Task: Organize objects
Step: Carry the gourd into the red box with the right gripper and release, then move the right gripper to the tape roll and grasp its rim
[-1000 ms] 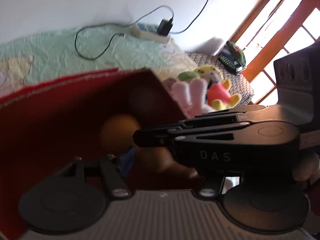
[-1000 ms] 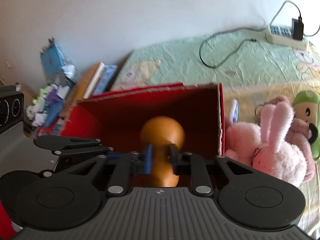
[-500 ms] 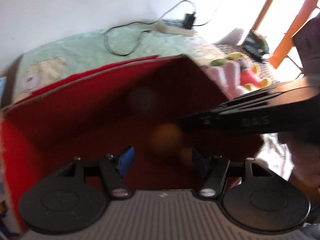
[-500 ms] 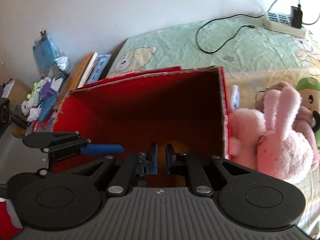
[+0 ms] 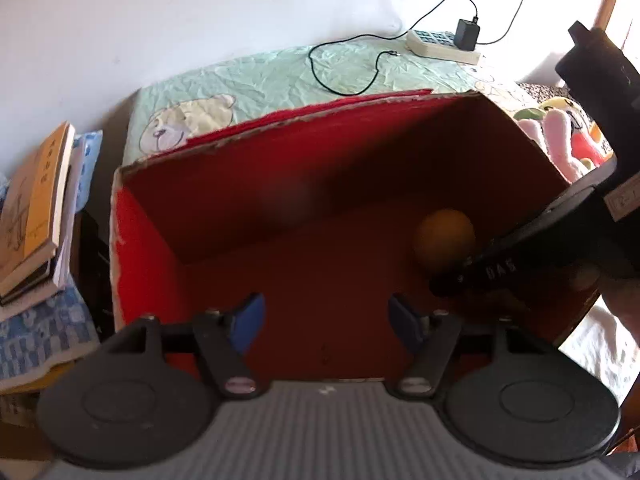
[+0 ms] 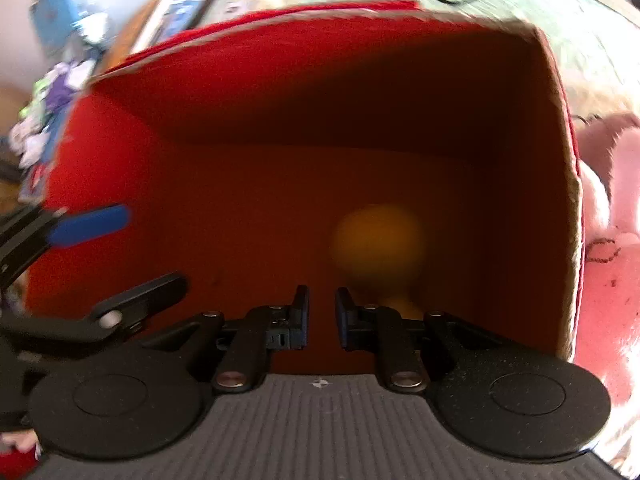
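While both wrists are pointing steeply down into the red cardboard box [image 5: 152,216], I am reading this as the release step: the orange rounded object [image 6: 378,240], blurred in both views, is sitting low inside the box toward its right wall, just ahead of the right gripper [image 6: 322,314] and slightly right of its line. That gripper's jaws have just been opening, and nothing is lying between the pads now; the gap is narrow but clear, so I am treating the object as let go, though I cannot tell whether it is already resting on the floor of the box or still settling. My left gripper [image 5: 326,320] is hanging over the near edge of the same box with its blue pads spread wide and nothing between them; its jaws have also just been opening. From the left view the right tool is reaching in from the right side, partly covering the orange object. Outside the box, on the bedspread [image 5: 280,76] beside its right wall, a heap of plush toys [image 5: 560,140] is waiting, which I judge to be the next candidates. For the next move I am thinking of lifting the right tool straight up clear of the cardboard rim, then swinging toward the toys with jaws wide.
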